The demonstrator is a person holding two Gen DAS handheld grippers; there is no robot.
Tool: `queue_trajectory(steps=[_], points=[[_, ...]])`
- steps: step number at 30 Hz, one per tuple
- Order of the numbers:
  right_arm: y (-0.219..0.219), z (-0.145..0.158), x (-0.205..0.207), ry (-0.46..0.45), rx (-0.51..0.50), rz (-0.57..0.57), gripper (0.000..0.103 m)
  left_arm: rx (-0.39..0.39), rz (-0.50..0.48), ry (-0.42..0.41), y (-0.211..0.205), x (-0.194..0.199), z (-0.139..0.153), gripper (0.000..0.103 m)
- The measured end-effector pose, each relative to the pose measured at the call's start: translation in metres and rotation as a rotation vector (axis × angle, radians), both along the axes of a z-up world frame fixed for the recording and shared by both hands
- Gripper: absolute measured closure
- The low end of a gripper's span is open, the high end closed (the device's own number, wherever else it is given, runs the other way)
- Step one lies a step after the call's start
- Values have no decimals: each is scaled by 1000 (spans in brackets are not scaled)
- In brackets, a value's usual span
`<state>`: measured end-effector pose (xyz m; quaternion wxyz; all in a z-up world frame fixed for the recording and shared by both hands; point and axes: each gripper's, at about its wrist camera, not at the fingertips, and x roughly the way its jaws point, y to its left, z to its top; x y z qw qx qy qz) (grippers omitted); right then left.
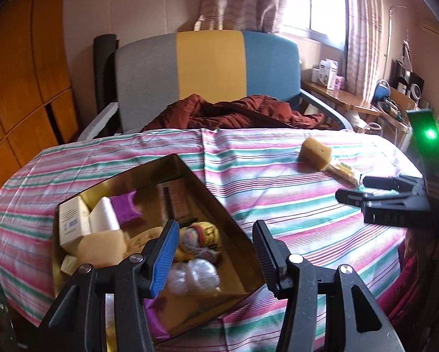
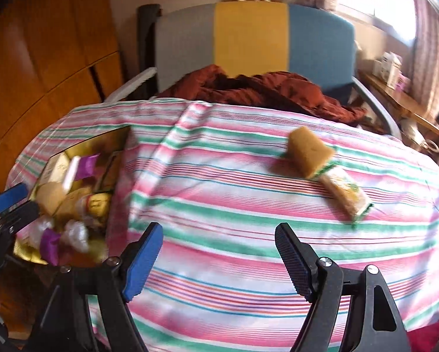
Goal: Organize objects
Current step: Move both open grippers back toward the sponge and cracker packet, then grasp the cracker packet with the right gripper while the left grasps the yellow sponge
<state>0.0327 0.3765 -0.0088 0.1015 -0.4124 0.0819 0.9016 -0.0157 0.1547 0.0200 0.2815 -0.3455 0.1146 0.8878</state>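
A gold box (image 1: 219, 199) sits on the striped cloth at the left, holding a white carton (image 1: 71, 224), a purple packet (image 1: 127, 205), sponges, a yellow toy (image 1: 203, 234) and clear wrapped pieces (image 1: 193, 275). My left gripper (image 1: 216, 252) is open and empty over the box's near right corner. A tan sponge (image 2: 308, 151) and a yellow-green snack packet (image 2: 345, 195) lie on the cloth at the right. My right gripper (image 2: 219, 255) is open and empty, above the cloth short of them. The box also shows in the right wrist view (image 2: 113, 140).
The striped cloth (image 1: 278, 176) covers a rounded table. A grey, yellow and blue chair (image 1: 207, 64) with a rust-red blanket (image 1: 234, 111) stands behind it. A wooden wardrobe (image 1: 23, 73) is at the left; a cluttered desk (image 1: 345, 96) is at the right by the window.
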Motion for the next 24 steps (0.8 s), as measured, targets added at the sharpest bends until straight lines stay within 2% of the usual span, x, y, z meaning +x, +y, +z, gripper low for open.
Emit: queue_trajectory(steps=[13,24], points=[[100,-11,-1,-94,11,-154,24,-27,-106,-39,46,-1,-12,51],[176,-42,-15,-215,43,-167,24,-41,-169,-105,79,-7,-27,51]])
